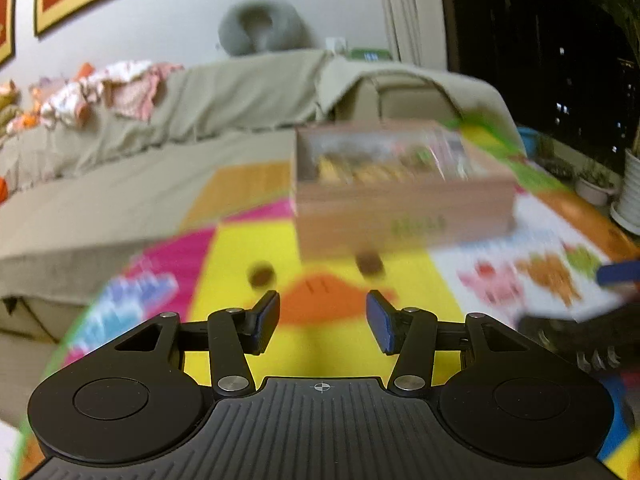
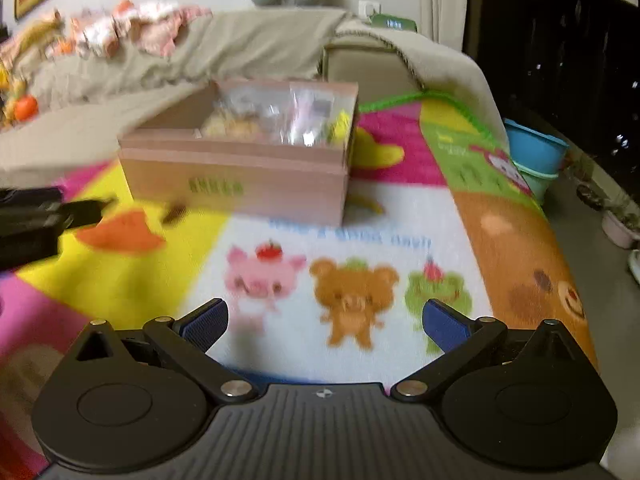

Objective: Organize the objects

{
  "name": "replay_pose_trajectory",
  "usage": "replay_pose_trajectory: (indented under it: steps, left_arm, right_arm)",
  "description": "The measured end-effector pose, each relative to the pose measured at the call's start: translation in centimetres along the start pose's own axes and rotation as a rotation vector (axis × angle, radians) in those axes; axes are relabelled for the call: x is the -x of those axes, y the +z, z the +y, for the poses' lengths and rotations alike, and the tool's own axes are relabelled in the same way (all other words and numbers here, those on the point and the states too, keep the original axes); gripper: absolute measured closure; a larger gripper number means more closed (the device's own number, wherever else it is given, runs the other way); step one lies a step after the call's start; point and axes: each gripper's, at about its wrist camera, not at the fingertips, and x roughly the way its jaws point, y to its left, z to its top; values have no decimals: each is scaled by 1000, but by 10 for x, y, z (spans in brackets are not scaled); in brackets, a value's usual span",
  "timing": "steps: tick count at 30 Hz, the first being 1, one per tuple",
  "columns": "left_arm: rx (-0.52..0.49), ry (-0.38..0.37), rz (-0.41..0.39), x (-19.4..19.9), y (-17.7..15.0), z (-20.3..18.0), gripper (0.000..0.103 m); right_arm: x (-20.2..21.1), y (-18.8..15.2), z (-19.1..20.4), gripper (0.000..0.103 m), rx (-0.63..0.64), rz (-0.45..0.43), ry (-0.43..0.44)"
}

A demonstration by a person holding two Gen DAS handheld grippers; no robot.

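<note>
An open cardboard box (image 1: 404, 204) holding several packaged snacks stands on a colourful play mat (image 1: 248, 248); it also shows in the right wrist view (image 2: 240, 184). Two small brown round objects (image 1: 261, 275) (image 1: 370, 263) lie on the mat's yellow patch just in front of the box; one shows blurred in the right wrist view (image 2: 176, 211). My left gripper (image 1: 322, 322) is open and empty, hovering just short of them. My right gripper (image 2: 325, 324) is wide open and empty above the cartoon animals. Both views are motion-blurred.
A sofa with a beige cover (image 1: 168, 128) and piled clothes (image 1: 100, 92) borders the mat at the left and back. A blue bucket (image 2: 534, 152) and potted plants (image 2: 620, 216) stand on the floor at the right. A grey neck pillow (image 1: 264, 28) sits on the sofa back.
</note>
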Motion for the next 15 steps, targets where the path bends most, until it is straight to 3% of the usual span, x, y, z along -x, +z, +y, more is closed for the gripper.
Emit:
replay_pose_trajectory:
  steps: [4, 7, 11, 15]
  left_arm:
    - [7, -18, 29, -2, -20, -9, 51]
    - [26, -48, 18, 1, -24, -11, 56]
    - [39, -49, 23, 0, -24, -17, 55]
    - [46, -49, 23, 0, -25, -16, 54]
  right_arm:
    - [0, -9, -13, 0, -101, -14, 34]
    - [4, -16, -10, 0, -111, -50, 11]
    - [10, -20, 9, 0, -34, -91, -83]
    - [7, -18, 9, 0, -20, -89, -82]
